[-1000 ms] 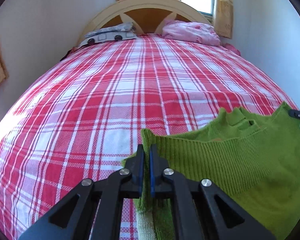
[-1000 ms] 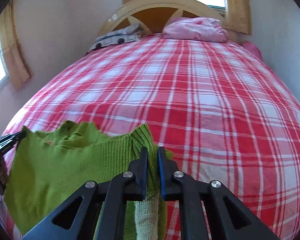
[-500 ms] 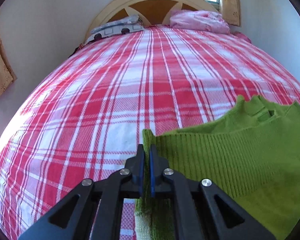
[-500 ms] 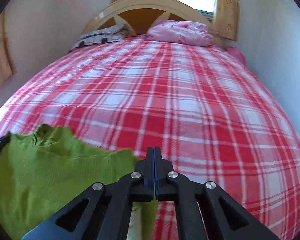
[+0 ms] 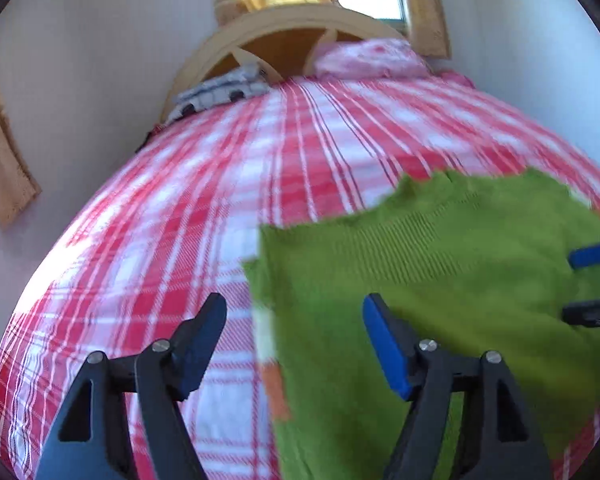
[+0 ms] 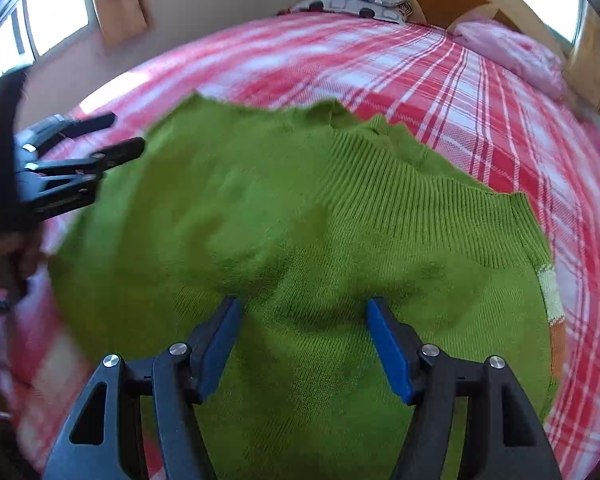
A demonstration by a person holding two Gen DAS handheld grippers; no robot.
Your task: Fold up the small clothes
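A green knitted sweater (image 5: pixel 440 264) lies spread on the red plaid bed (image 5: pixel 180 220), with a white and orange patch at its edge. My left gripper (image 5: pixel 294 340) hovers over the sweater's left edge. Its jaws are opening, and the cloth lies below them without touching the pads. In the right wrist view the sweater (image 6: pixel 300 208) fills the middle. My right gripper (image 6: pixel 300 340) is above it with its jaws opening wide and nothing pinched. The left gripper (image 6: pixel 122 134) shows at that view's left side, and the right gripper (image 5: pixel 592 284) at the left wrist view's right edge.
A wooden arched headboard (image 5: pixel 284 28) stands at the far end, with a pink pillow (image 5: pixel 368 58) and a grey patterned pillow (image 5: pixel 224 90) before it. Walls run along both sides of the bed. A hand (image 6: pixel 4 248) holds the left gripper.
Both grippers were shut on the sweater's edge and have let go and opened. The sweater now lies flat on the bed. Both views have swung sideways and rolled.
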